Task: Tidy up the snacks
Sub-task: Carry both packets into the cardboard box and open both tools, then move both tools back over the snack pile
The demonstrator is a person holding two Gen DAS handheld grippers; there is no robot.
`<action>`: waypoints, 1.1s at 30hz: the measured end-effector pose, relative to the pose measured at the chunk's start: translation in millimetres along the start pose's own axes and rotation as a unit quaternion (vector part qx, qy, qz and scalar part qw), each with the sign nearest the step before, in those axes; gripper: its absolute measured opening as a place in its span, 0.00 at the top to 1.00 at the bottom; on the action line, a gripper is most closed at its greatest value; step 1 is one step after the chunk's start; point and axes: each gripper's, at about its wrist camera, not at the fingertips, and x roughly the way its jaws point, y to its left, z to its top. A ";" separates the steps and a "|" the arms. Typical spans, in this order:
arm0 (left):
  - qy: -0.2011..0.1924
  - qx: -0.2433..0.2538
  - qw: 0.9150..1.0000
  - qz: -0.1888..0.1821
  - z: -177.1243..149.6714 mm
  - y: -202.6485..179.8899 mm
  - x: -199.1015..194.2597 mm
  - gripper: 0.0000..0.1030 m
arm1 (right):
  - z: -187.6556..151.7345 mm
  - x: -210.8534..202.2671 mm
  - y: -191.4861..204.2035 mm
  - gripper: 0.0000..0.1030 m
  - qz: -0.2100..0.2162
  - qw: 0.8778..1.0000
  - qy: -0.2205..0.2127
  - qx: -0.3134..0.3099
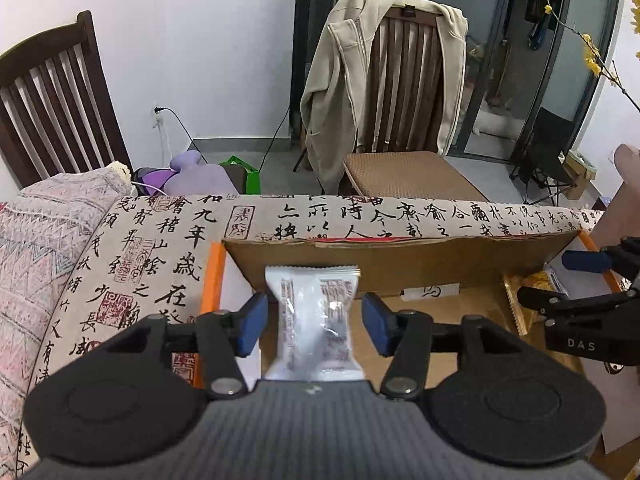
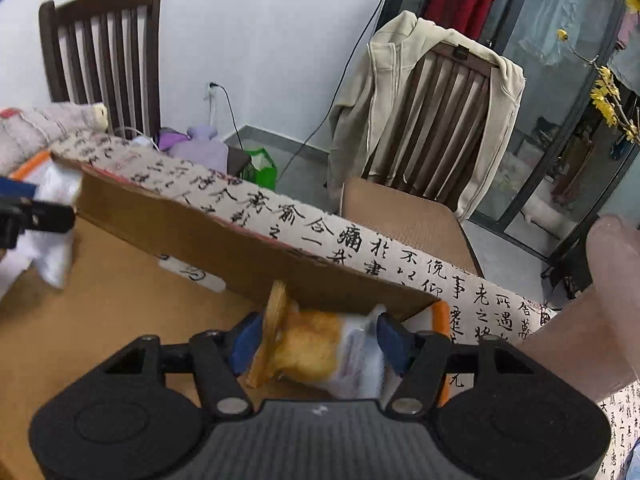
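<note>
Calligraphy-printed tablecloth (image 1: 132, 248) carries an orange-rimmed cardboard box (image 1: 400, 264), over which both grippers hang. Left wrist view alone shows the left gripper (image 1: 314, 322) spread, its blue pads clear of the white snack packet (image 1: 316, 320) standing between them. Right wrist view shows the right gripper (image 2: 316, 342) around a yellow-and-white snack pack (image 2: 320, 348) at the box's corner; motion blur hides whether the pads press it.

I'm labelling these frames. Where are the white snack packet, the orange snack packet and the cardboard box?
white snack packet (image 1: 316, 320): left wrist view, wrapper middle.
orange snack packet (image 2: 312, 344): right wrist view, orange front.
cardboard box (image 1: 400, 264): left wrist view, far wall.
</note>
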 end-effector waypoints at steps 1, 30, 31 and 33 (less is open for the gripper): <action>-0.001 -0.002 1.000 -0.001 -0.2 0.9 -2.0 0.43 | -1.0 -3.5 0.3 0.38 -0.005 1.000 0.001 0.000; -0.147 0.009 0.989 -0.033 -157.7 -18.6 -289.0 0.03 | -140.5 -266.0 4.5 0.08 0.066 0.979 -0.179 0.066; -0.153 0.012 0.988 -0.029 -168.8 -20.0 -296.2 0.03 | -149.9 -274.8 7.4 0.08 0.070 0.978 -0.185 0.066; -0.165 0.014 0.986 -0.017 -190.5 -21.8 -308.9 0.03 | -170.6 -291.7 14.1 0.06 0.080 0.974 -0.198 0.072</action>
